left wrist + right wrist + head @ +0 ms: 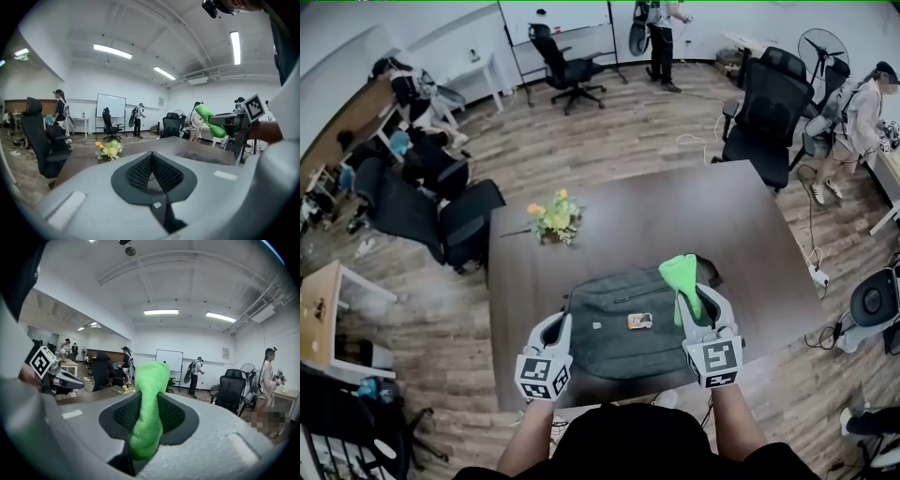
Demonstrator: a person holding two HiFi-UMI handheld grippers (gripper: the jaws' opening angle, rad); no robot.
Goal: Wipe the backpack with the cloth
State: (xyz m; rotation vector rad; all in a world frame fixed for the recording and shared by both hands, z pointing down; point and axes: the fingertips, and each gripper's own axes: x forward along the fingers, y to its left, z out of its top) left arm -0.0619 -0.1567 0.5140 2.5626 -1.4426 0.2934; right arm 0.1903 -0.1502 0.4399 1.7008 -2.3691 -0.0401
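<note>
Cloth (150, 380) between jaws of right gripper (701, 302)

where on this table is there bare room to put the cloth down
The widest bare patch of table runs from the flowers to the far right corner, beyond the backpack. A narrower strip lies between the backpack and the left edge. The near edge is crowded by the backpack.

**Brown table, two things on it**

A dark brown table (675, 216) fills the middle of the head view and stands on a wood-plank floor (609, 131). A grey backpack (609, 305) lies flat at lower centre, close to the table's near edge. A small bunch of yellow flowers (553, 217) sits left of centre, apart from the backpack.
</note>
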